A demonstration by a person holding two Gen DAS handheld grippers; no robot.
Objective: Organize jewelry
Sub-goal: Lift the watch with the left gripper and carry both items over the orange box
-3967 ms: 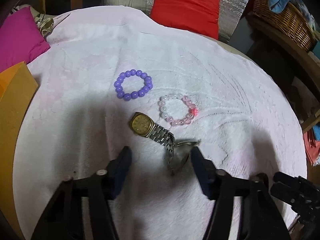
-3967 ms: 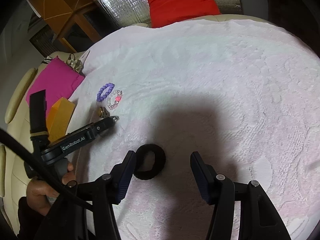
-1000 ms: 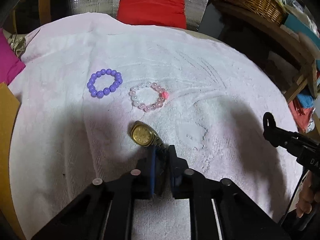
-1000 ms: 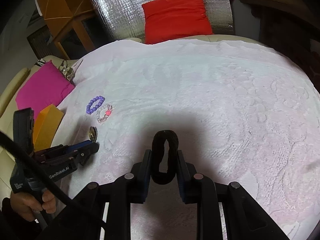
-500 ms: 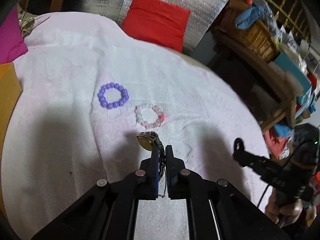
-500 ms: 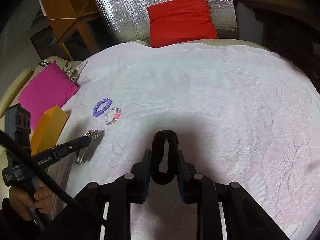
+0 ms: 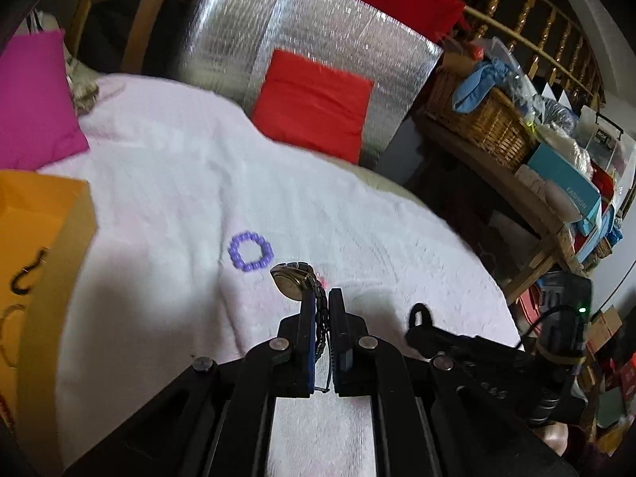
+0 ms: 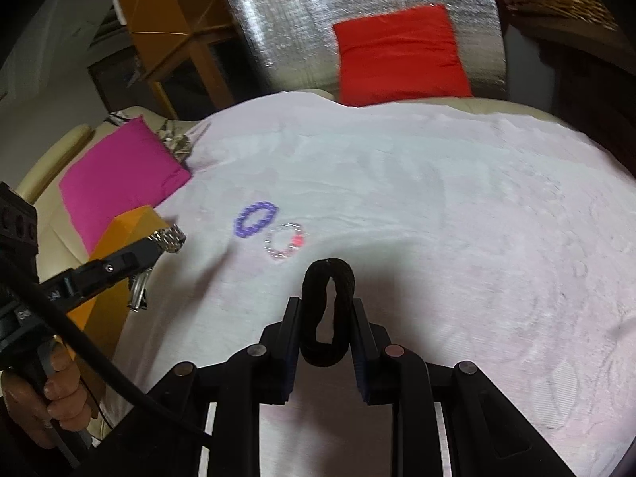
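My left gripper (image 7: 322, 298) is shut on the metal band of a gold-faced watch (image 7: 292, 280), held up off the white cloth (image 7: 179, 183). In the right wrist view the left gripper (image 8: 167, 240) hangs by the orange box (image 8: 133, 220), with the watch clasp (image 8: 139, 292) dangling below. My right gripper (image 8: 326, 304) is shut on a black hair band (image 8: 346, 278), squeezed upright between its fingers. A purple bead bracelet (image 7: 251, 256) (image 8: 256, 218) and a pink bead bracelet (image 8: 284, 240) lie side by side on the cloth.
An orange box (image 7: 39, 238) stands at the cloth's left edge, a pink cushion (image 8: 119, 175) behind it. A red cushion (image 8: 397, 51) leans on silver foil at the back. Wicker basket (image 7: 481, 123) and shelves of boxes crowd the right side.
The left gripper has lifted the watch off the cloth and carried it up toward the orange box. The right gripper, still shut on the black band, has drifted toward the bracelets.
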